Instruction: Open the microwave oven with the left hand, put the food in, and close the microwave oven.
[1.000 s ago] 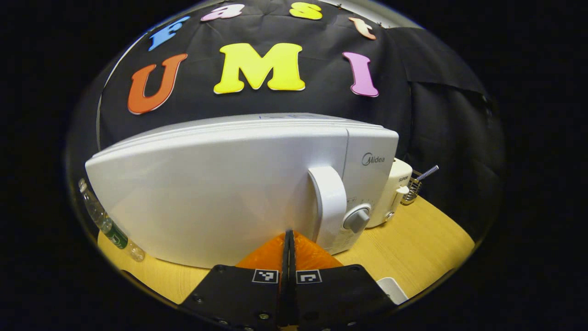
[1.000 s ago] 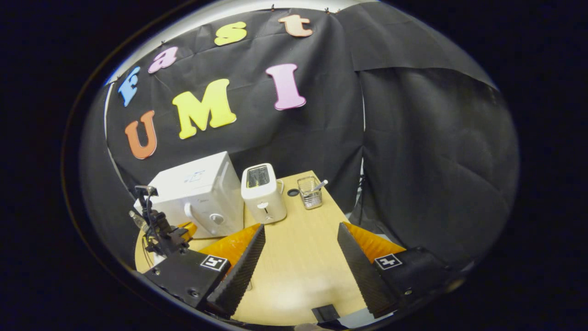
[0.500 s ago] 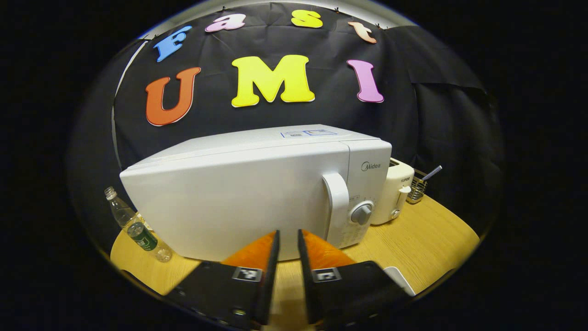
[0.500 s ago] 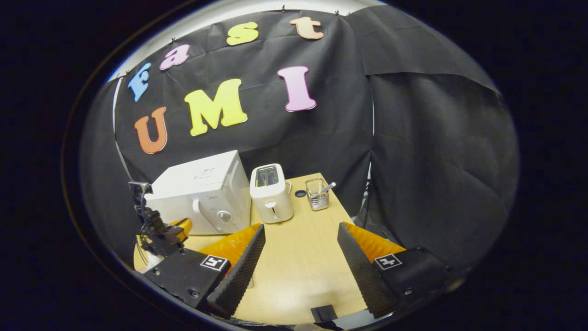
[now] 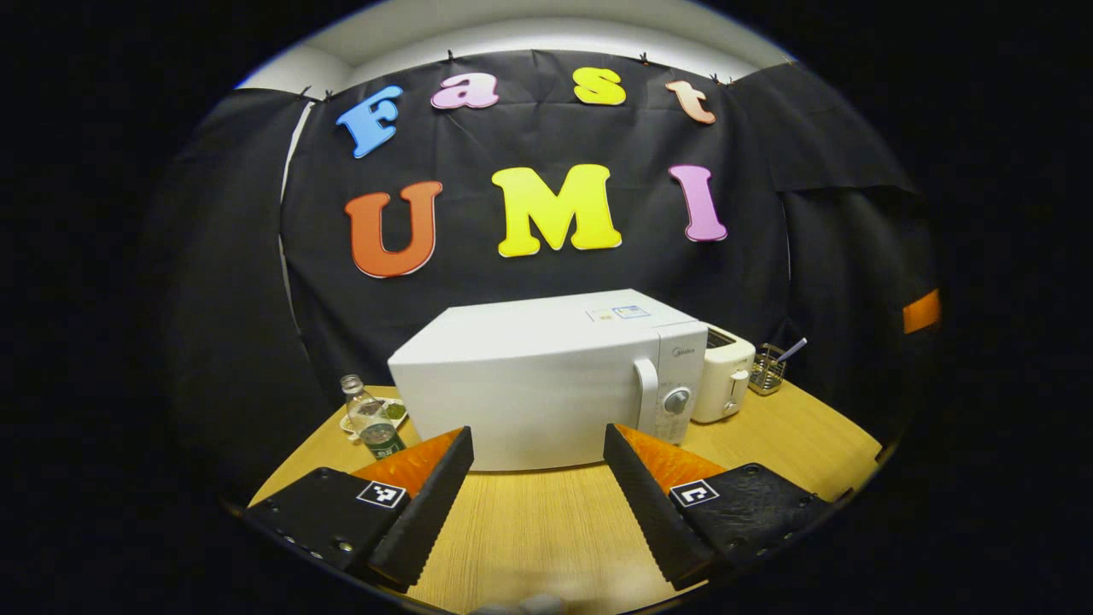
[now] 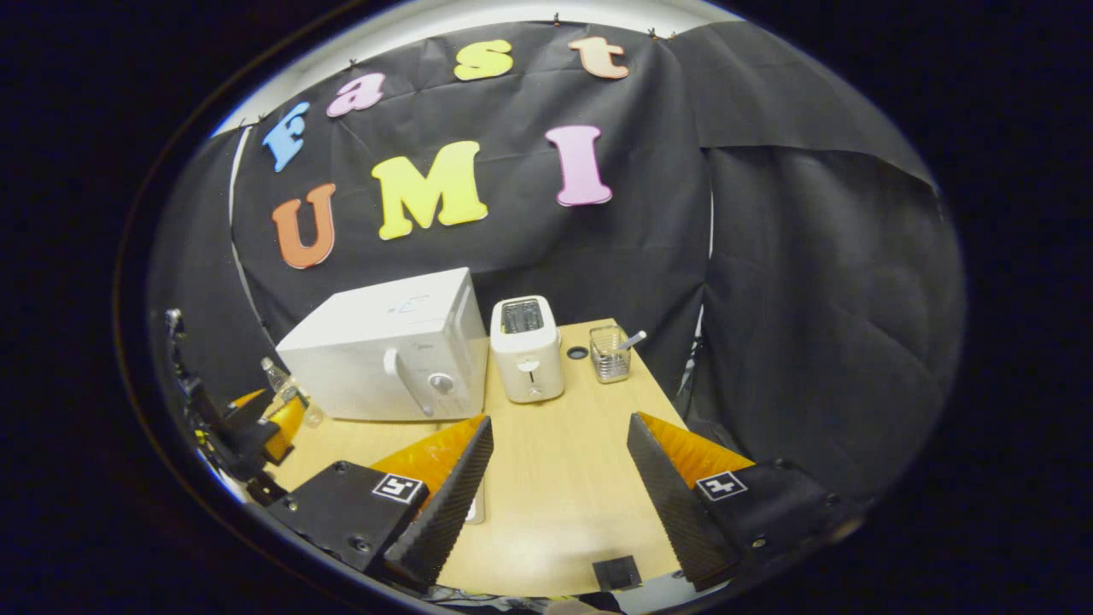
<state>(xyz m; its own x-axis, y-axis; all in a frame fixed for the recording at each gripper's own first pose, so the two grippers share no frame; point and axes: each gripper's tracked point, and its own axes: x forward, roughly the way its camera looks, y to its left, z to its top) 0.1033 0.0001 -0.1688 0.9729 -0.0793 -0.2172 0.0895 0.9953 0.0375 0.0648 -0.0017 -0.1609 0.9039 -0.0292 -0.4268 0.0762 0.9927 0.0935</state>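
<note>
The white microwave (image 5: 529, 384) stands on the wooden table (image 5: 529, 521) with its door closed and its handle (image 5: 646, 393) at the right of the door. My left gripper (image 5: 536, 431) is open, well back from the door, with nothing between its fingers. In the right gripper view the microwave (image 6: 384, 359) sits at the back left, and the left gripper (image 6: 248, 427) hangs at the far left edge. My right gripper (image 6: 560, 420) is open over the table, empty. A small white dish with something green (image 5: 391, 412) lies left of the microwave.
A white toaster (image 5: 721, 384) stands right of the microwave, with a wire basket (image 5: 767, 369) holding a utensil beyond it. A clear plastic bottle (image 5: 371, 420) stands left of the microwave. A small dark block (image 6: 616, 572) sits at the table's near edge.
My left gripper has gone from shut to open and has drawn well back from the microwave door. The right gripper has stayed open and shifted only slightly.
</note>
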